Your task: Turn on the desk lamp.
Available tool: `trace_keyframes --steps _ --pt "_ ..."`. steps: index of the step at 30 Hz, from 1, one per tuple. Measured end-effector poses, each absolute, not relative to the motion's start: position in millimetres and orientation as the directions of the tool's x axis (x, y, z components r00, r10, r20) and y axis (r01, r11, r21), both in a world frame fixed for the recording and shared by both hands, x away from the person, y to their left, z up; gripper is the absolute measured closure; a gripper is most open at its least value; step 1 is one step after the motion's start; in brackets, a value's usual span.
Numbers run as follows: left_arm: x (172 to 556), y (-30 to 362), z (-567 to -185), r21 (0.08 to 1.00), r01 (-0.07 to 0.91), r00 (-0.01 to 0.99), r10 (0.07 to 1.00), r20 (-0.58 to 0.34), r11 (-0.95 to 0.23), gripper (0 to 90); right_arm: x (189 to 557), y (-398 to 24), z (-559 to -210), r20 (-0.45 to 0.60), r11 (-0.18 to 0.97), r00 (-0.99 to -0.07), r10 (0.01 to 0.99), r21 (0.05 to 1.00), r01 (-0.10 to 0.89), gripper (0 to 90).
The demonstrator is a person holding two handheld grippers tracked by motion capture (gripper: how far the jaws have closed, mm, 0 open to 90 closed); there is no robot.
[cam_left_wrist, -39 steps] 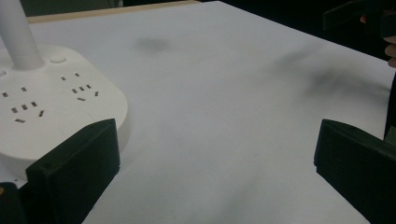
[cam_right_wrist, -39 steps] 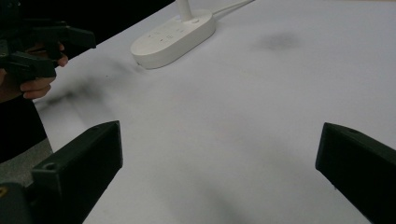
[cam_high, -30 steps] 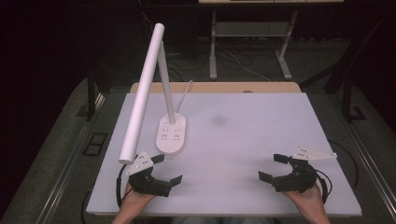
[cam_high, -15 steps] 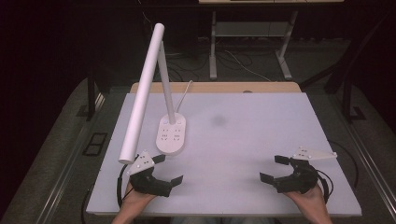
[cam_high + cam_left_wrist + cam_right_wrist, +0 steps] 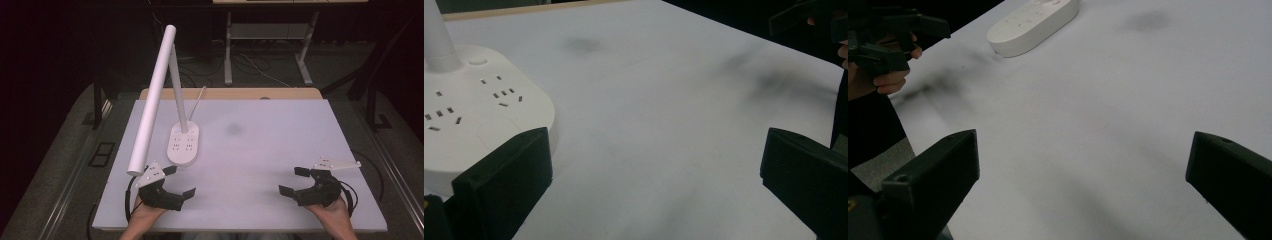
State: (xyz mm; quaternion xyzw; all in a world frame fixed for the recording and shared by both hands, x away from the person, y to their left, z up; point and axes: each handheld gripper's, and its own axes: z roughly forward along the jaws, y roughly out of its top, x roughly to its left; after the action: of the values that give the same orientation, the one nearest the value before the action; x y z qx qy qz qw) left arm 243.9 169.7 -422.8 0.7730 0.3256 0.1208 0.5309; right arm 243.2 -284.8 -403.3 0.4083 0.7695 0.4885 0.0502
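A white desk lamp stands on the white table [image 5: 280, 150]: its oval base [image 5: 183, 144] carries several sockets, a thin post rises from it, and a long tube head [image 5: 152, 97] slants down to the left. My left gripper [image 5: 179, 181] rests open at the front left, just below the base, with nothing between its jaws. In the left gripper view the base [image 5: 469, 115] lies close beside the left jaw. My right gripper [image 5: 295, 180] sits open and empty at the front right. The right gripper view has the base [image 5: 1033, 22] far off.
A dark smudge [image 5: 233, 129] marks the middle of the table top. The lamp's white cable [image 5: 197, 97] runs off the back edge. Beyond the table are a wooden strip [image 5: 230, 93], desk legs and cables on a dark floor.
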Motion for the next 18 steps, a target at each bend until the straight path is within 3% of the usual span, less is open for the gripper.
trace_keyframes --steps 18 --pt "244 170 -423 0.898 0.379 0.754 0.637 -0.159 -0.224 0.0 256 -279 -385 0.311 0.218 -0.686 0.658 0.793 0.568 0.2"
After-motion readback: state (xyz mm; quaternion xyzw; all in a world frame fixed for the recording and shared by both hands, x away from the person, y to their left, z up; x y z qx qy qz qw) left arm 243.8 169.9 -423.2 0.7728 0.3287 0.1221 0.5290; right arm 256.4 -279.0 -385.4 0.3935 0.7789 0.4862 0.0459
